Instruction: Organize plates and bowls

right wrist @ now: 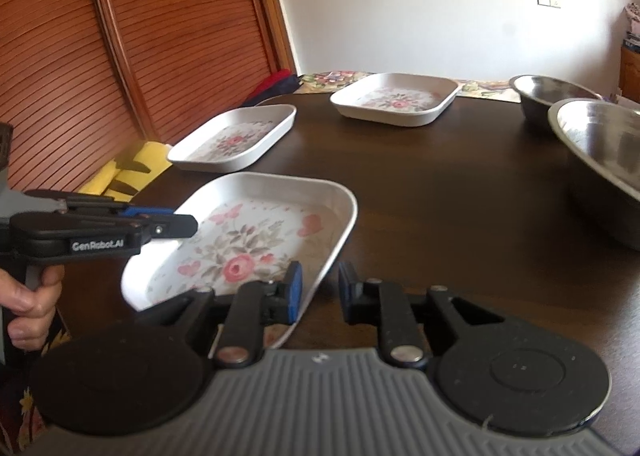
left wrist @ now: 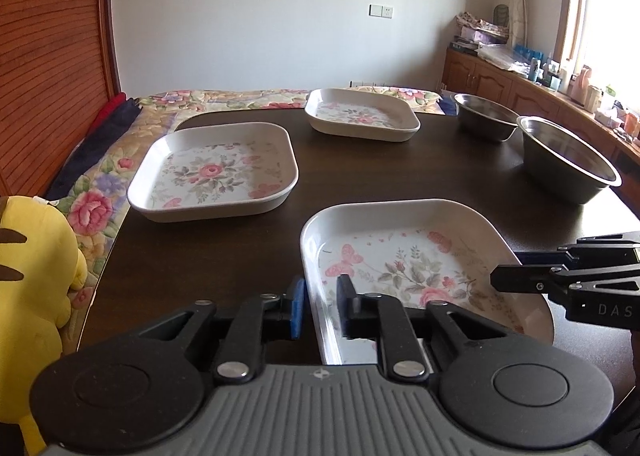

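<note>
Three square white plates with flower prints lie on a dark table [left wrist: 360, 171]: a near plate [left wrist: 412, 256] [right wrist: 240, 240], a left plate [left wrist: 212, 175] [right wrist: 236, 139] and a far plate [left wrist: 360, 111] [right wrist: 396, 99]. At the right stand a small steel bowl [left wrist: 484, 115] [right wrist: 548, 95] and a large steel bowl [left wrist: 568, 159] [right wrist: 600, 147]. My left gripper [left wrist: 322, 306] [right wrist: 176, 225] is open, its jaws either side of the near plate's left rim. My right gripper [right wrist: 320, 288] [left wrist: 504, 280] is open astride that plate's right rim, with table showing between rim and outer finger.
A yellow plush toy [left wrist: 32, 276] [right wrist: 128, 171] sits off the table's left edge on a floral bed cover [left wrist: 100, 191]. A slatted wooden panel [right wrist: 100, 55] rises behind it. Cluttered wooden cabinets [left wrist: 500, 83] run along the right wall. A hand [right wrist: 28, 296] holds the left gripper's handle.
</note>
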Demonstrator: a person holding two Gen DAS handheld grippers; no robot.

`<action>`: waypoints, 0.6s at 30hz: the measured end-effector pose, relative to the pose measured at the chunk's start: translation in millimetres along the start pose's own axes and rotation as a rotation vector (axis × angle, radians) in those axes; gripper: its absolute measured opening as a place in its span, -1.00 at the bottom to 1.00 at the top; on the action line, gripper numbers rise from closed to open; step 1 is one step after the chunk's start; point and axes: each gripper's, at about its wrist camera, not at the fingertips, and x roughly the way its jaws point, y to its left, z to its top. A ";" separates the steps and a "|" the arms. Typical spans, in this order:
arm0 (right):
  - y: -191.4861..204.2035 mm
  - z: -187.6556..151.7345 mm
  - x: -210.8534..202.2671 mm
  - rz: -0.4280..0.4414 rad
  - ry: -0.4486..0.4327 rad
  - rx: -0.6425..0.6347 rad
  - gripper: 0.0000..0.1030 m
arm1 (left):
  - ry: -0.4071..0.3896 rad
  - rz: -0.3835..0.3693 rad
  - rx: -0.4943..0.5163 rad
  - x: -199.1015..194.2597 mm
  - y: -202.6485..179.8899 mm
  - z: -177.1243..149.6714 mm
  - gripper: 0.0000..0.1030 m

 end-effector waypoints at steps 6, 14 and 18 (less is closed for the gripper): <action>-5.1 9.6 -6.5 -0.032 -0.039 -0.002 -0.57 | -0.032 0.011 -0.003 -6.4 2.9 4.0 -0.05; -6.0 24.0 -9.0 -0.042 -0.080 -0.022 -0.38 | -0.069 0.048 0.006 -11.3 6.8 12.6 0.80; -3.9 30.5 -8.1 -0.042 -0.093 -0.036 -0.27 | -0.076 0.059 0.001 -12.7 9.5 16.4 0.98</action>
